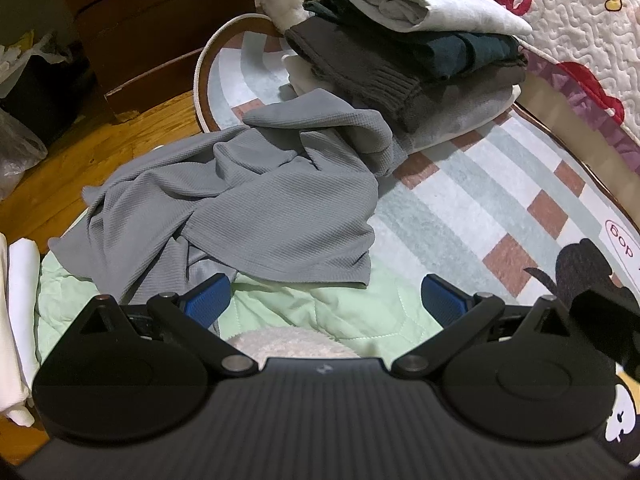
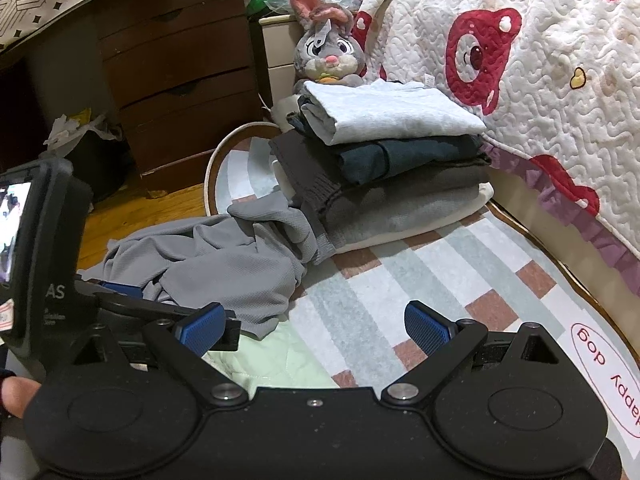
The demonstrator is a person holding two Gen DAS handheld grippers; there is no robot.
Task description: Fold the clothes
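A crumpled grey ribbed garment (image 1: pixel 248 204) lies in a heap, partly on a pale green quilted pad (image 1: pixel 320 312) and partly on a striped rug (image 1: pixel 460 200). My left gripper (image 1: pixel 326 300) stands open just short of the garment's near hem, nothing between its blue pads (image 1: pixel 206 300). In the right wrist view the same grey garment (image 2: pixel 224 264) is ahead and to the left. My right gripper (image 2: pixel 316 326) is open over the rug (image 2: pixel 400 280), empty. The left gripper's body (image 2: pixel 44 264) shows at that view's left edge.
A stack of folded clothes (image 2: pixel 392 160) rests on the rug beyond the garment, against a bed with a white and red quilt (image 2: pixel 540 80). A plush rabbit (image 2: pixel 324 48) sits behind the stack. Dark wooden drawers (image 2: pixel 176 72), a bin (image 2: pixel 92 148) and wood floor (image 1: pixel 80 168) are to the left. White folded cloth (image 1: pixel 16 320) lies at the far left.
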